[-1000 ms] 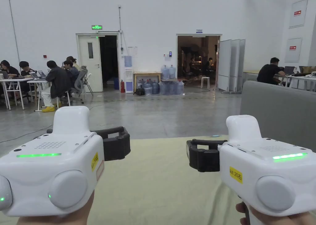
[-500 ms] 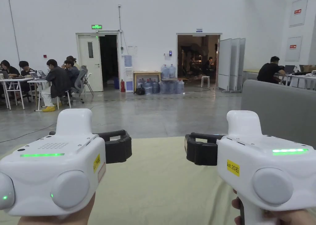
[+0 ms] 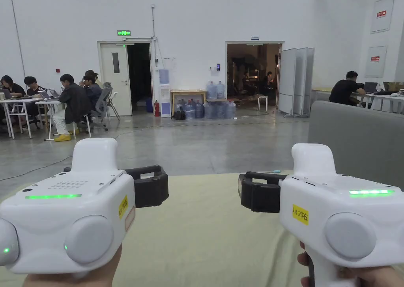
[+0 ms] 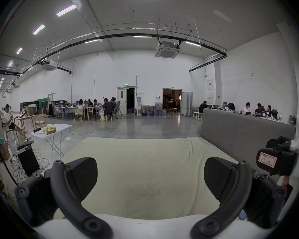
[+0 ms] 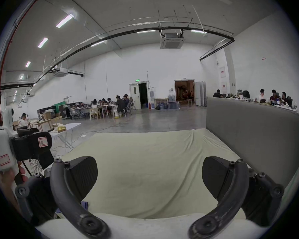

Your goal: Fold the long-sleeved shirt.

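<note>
Both tools (image 4: pixel 149 179) (image 5: pixel 149 179) agape, sheet (image 3: pixel 205 236) cut off below

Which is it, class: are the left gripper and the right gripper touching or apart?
Apart. The head view shows pale green sheet between the left gripper and right gripper, a plain gap.

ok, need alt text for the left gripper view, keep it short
The left gripper, its two black jaws wide apart and holding nothing, hangs over a pale yellow-green cloth-covered surface with a grey padded panel along its right side. The white right gripper shows at the right edge, and beyond lies a large white-walled hall where people sit at tables.
</note>
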A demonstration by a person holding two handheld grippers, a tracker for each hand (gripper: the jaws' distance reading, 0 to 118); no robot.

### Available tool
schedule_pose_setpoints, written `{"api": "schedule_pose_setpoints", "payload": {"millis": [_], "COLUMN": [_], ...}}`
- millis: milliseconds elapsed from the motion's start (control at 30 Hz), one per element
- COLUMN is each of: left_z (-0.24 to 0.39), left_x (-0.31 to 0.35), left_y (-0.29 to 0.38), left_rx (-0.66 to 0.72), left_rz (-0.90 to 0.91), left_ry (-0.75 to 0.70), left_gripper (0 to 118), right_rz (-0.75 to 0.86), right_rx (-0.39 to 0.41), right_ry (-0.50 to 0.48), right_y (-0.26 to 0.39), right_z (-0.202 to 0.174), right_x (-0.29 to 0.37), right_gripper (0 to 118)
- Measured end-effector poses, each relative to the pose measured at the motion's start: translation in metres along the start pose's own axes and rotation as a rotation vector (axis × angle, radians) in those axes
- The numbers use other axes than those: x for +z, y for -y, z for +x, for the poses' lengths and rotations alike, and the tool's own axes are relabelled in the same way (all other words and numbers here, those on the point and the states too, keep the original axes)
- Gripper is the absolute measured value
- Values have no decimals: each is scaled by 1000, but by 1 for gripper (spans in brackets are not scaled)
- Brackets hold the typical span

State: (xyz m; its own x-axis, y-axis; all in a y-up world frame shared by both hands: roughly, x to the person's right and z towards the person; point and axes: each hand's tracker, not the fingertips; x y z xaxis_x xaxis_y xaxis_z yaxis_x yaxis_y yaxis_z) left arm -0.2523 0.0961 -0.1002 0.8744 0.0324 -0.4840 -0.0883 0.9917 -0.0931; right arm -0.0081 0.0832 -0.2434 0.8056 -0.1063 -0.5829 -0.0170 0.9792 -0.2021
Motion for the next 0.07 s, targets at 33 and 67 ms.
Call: {"api": "schedule_pose_setpoints", "payload": {"millis": [33,67], "left_z": [-1,-1], "left_x": [-1,-2], "left_y": [0,1], "left_rx": [3,3], "left_rz": [-2,-6], "left_ry": [2,4], "left_gripper": [118,118], "right_rz": [-3,-8], "right_rx": [-1,-3], "right_ry": [-6,-13], "right_y": [0,1], "right_z": [0,1], "right_x": [0,-1], "right_gripper": [118,118]}}
